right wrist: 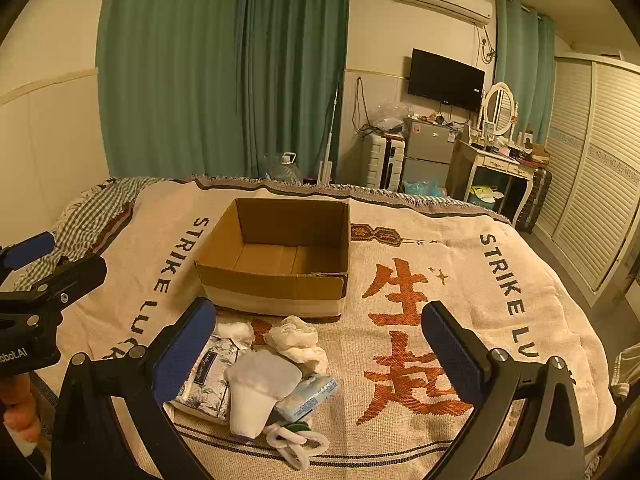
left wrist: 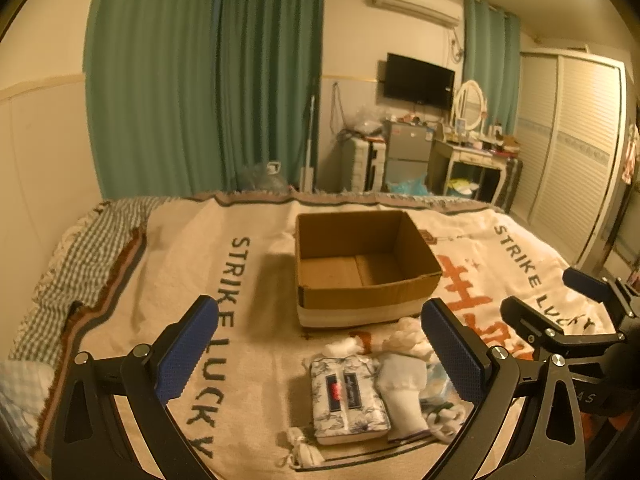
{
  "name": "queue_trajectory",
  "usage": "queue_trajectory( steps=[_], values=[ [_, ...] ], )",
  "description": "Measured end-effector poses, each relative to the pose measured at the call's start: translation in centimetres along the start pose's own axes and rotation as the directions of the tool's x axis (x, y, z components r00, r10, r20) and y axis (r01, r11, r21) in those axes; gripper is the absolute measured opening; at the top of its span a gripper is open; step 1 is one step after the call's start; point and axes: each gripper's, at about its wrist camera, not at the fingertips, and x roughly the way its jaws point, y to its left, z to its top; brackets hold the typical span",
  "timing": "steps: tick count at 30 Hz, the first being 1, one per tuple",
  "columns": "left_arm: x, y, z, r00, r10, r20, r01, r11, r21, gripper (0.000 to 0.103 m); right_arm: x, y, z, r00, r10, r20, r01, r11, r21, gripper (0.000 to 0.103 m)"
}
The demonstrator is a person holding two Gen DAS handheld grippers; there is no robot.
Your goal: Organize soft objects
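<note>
An empty cardboard box point(left wrist: 362, 264) point(right wrist: 280, 256) stands open on the bed blanket. In front of it lies a pile of soft items: a floral tissue pack point(left wrist: 348, 398) point(right wrist: 208, 376), a white sock point(left wrist: 402, 388) point(right wrist: 256, 388), a crumpled white cloth point(right wrist: 298, 338), a small blue packet point(right wrist: 310, 396) and a white cord loop point(right wrist: 294, 442). My left gripper point(left wrist: 320, 356) hovers open above the pile, holding nothing. My right gripper point(right wrist: 320, 354) is also open and empty over the pile's right side. Each gripper shows at the edge of the other's view.
The cream blanket point(right wrist: 460, 320) with lettering covers the bed. A checked pillow point(left wrist: 80, 248) lies at the far left. Beyond the bed stand green curtains point(left wrist: 208, 80), a small fridge point(right wrist: 428, 152), a dressing table point(right wrist: 500, 168) and a wardrobe point(right wrist: 596, 168).
</note>
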Motion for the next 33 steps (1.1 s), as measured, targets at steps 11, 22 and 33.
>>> queue_trajectory(
  steps=[11,22,33],
  values=[
    [0.4,-0.1,-1.0,0.999,0.021,-0.047,-0.021,1.0,-0.003,0.103,-0.3,-0.8,-0.5,1.0,-0.007,-0.026,0.007,1.0,-0.001,0.103],
    [5.1,-1.2,-5.8,0.969,0.063,-0.239,-0.054,0.998,0.044,0.103,5.3,-0.7,-7.0,0.949,0.023,-0.315,-0.045,0.997,-0.062,0.093],
    [8.4,-0.3,-8.5,0.923,0.075,-0.377,-0.076,0.997,0.012,0.103,10.3,1.0,-11.6,0.873,0.034,-0.486,-0.089,0.992,-0.09,0.086]
  ],
)
